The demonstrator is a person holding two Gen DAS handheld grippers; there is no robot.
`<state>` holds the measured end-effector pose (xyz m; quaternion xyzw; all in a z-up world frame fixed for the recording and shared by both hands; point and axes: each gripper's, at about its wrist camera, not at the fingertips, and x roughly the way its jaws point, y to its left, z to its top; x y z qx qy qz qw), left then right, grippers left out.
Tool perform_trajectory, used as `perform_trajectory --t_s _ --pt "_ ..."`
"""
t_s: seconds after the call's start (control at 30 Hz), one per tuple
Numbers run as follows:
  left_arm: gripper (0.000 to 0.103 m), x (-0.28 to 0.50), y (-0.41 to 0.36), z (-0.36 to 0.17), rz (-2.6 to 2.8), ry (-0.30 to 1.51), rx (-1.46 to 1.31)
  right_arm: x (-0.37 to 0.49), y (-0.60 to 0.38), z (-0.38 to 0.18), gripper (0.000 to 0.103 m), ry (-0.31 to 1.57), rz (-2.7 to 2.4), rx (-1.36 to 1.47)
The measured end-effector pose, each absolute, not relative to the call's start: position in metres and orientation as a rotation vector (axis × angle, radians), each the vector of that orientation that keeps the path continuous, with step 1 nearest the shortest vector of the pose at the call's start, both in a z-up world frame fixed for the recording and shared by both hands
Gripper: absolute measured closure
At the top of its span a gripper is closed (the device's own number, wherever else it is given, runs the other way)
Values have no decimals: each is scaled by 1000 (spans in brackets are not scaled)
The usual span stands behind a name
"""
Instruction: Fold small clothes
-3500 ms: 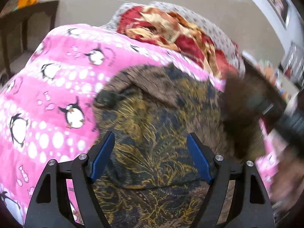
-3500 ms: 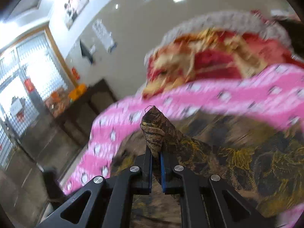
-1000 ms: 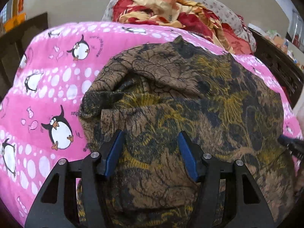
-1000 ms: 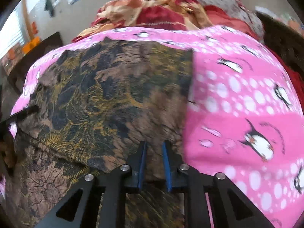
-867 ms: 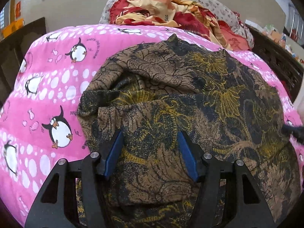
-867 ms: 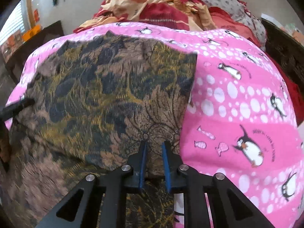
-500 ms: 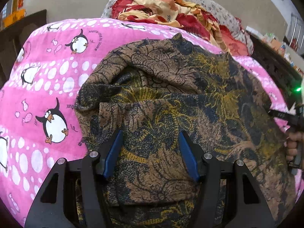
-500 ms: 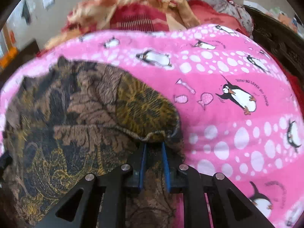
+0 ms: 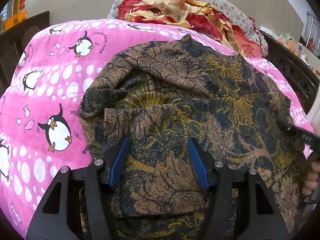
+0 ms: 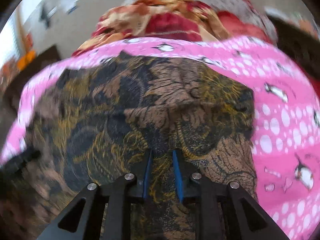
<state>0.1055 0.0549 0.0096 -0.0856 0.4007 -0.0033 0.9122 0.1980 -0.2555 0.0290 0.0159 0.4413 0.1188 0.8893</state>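
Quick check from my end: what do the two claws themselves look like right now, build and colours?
Both match. The left claw has a black frame with triangular cut-outs, silver round screw heads and two blue pads on the fingers. The right claw has the same black frame, silver screws and blue pads. No cables, markings or sleeves show.

Small dark lettering is showing beside the penguins on the pink penguin blanket [image 9: 50, 92] (mirrored and too small for reading). A red Chinese character is sitting on the red cloth [image 9: 248, 49] behind; nothing else is reading clearly.
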Motion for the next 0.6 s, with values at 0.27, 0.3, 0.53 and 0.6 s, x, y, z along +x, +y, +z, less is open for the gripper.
perform_trajectory --t_s 0.27,0.3,0.53,0.6 --pt "43 107 55 9 -6 826 -177 138 -189 18 75 889 351 -96" --pt "43 107 55 9 -5 826 -174 134 -189 17 74 852 355 -98" --pt "43 107 55 9 -4 826 -171 128 -208 23 72 883 338 -83" --pt "42 106 53 9 1 826 -161 125 -220 22 71 902 347 -51"
